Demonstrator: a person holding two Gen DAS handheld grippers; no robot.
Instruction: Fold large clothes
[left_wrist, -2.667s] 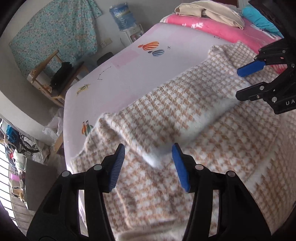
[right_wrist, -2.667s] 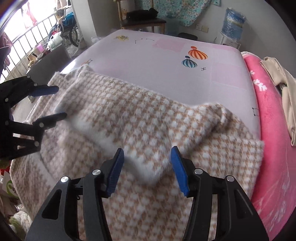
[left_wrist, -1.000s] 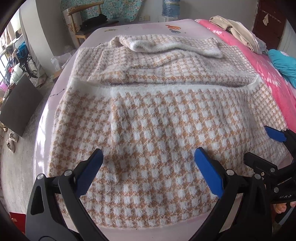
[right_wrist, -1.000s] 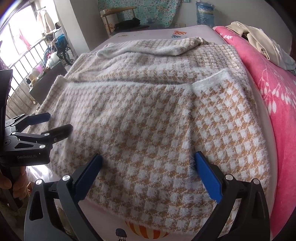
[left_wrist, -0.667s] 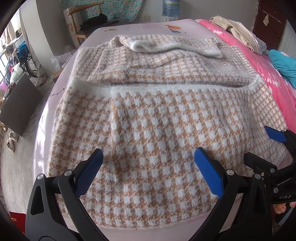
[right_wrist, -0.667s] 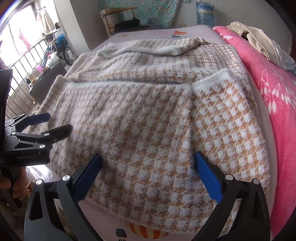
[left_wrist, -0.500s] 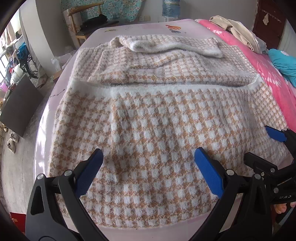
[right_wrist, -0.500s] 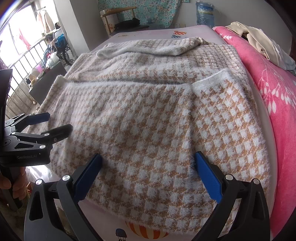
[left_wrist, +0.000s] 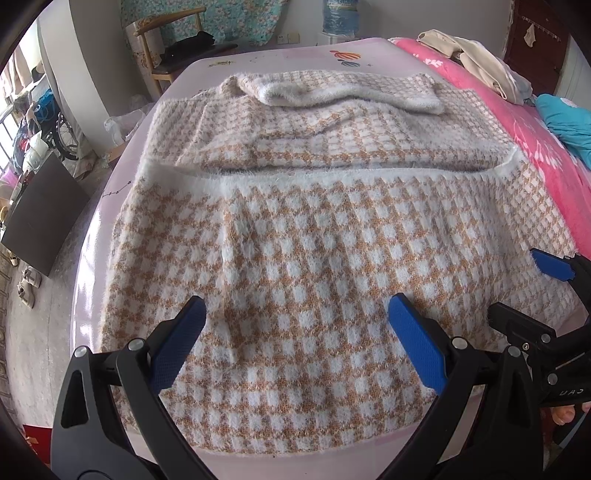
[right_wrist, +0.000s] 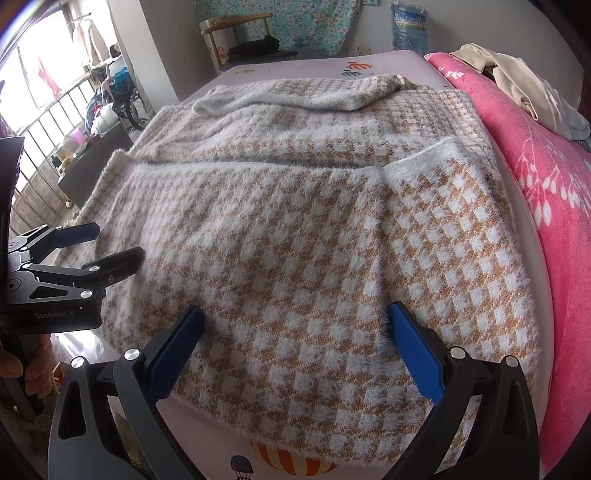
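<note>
Left gripper, left wrist view: left gripper (left_wrist: 295, 332) is spread wide, blue pads far apart, nothing between them; it hangs over the near part of the sweater.
Sweater, left wrist view: fuzzy tan-and-white checked sweater (left_wrist: 314, 236) lies spread across the lilac bed sheet (left_wrist: 295, 55), its near edge close to the bed's near side.
Fold, left wrist view: a white-trimmed edge runs across the middle, with one layer overlapping the part behind it; a sleeve (left_wrist: 343, 92) lies crosswise along the far end.
Right gripper, left wrist view: right gripper (left_wrist: 517, 288) enters at the right edge, at the sweater's right side, one blue pad above one black finger; whether it touches the knit cannot be told.
Surroundings, left wrist view: pink blanket (left_wrist: 535, 136) borders the sheet on the right, beige clothes (left_wrist: 476, 62) piled on it; a wooden chair (left_wrist: 173, 48) stands beyond the bed.

Right gripper, right wrist view: right gripper (right_wrist: 295, 332) is wide open too, empty, over the sweater's (right_wrist: 295, 229) near edge.
Left gripper, right wrist view: left gripper (right_wrist: 107, 243) sits at the sweater's left side, fingers parted, held by a hand (right_wrist: 22, 369) at the frame's left edge.
Sheet, right wrist view: a balloon print (right_wrist: 291, 459) shows on the sheet just in front of the sweater's near edge.
Background, right wrist view: a water bottle (right_wrist: 408, 27) stands past the bed's far end; the pink blanket (right_wrist: 554, 206) runs along the right.
</note>
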